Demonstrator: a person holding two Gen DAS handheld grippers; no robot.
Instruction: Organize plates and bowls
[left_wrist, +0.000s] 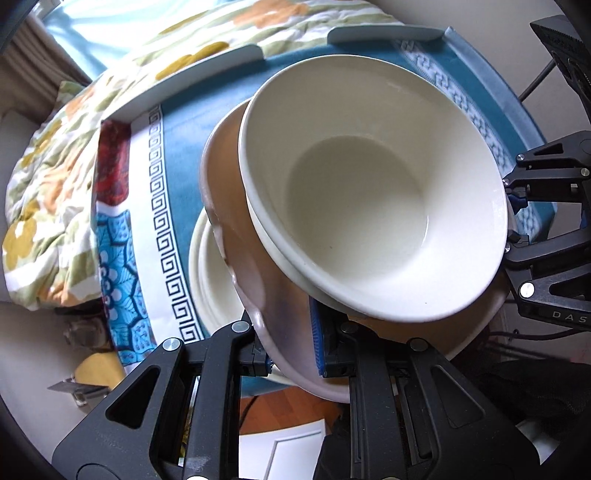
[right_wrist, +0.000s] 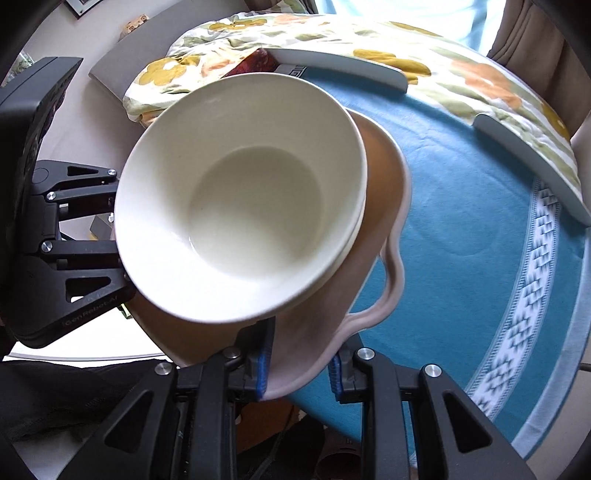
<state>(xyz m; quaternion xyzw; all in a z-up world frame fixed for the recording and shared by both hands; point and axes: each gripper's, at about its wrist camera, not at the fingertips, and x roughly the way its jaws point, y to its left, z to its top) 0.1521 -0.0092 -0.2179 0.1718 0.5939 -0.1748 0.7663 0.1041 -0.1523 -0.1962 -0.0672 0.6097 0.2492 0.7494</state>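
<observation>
Two grippers clamp opposite edges of a pinkish wavy-rimmed plate (left_wrist: 240, 229) and hold it above a round table draped in a blue cloth (left_wrist: 207, 122); a stack of cream bowls (left_wrist: 369, 192) sits on the plate, the top one empty and tilted toward the lens, with the rim of a second bowl showing just beneath it. In the left wrist view the left gripper (left_wrist: 295, 349) is nearly closed, its blue-padded fingers pinching the near rim of the plate; the right gripper (left_wrist: 515, 221) enters from the right edge of that picture and meets the plate's far side behind the bowls. In the right wrist view the right gripper (right_wrist: 301, 363) has its jaws drawn in tight on the plate's scalloped rim, one blue pad on each face; the left gripper (right_wrist: 122, 258) reaches in from the left, its tips hidden behind the bowls. Below the raised plate, in the left wrist view, another cream dish (left_wrist: 212, 280) rests on the cloth near the table's edge; a Greek-key border runs along the cloth beside it. A floral quilt (right_wrist: 461, 77) lies rumpled beyond the table; two pale curved strips (right_wrist: 343, 68) sit at the cloth's far edge, against the quilt.
</observation>
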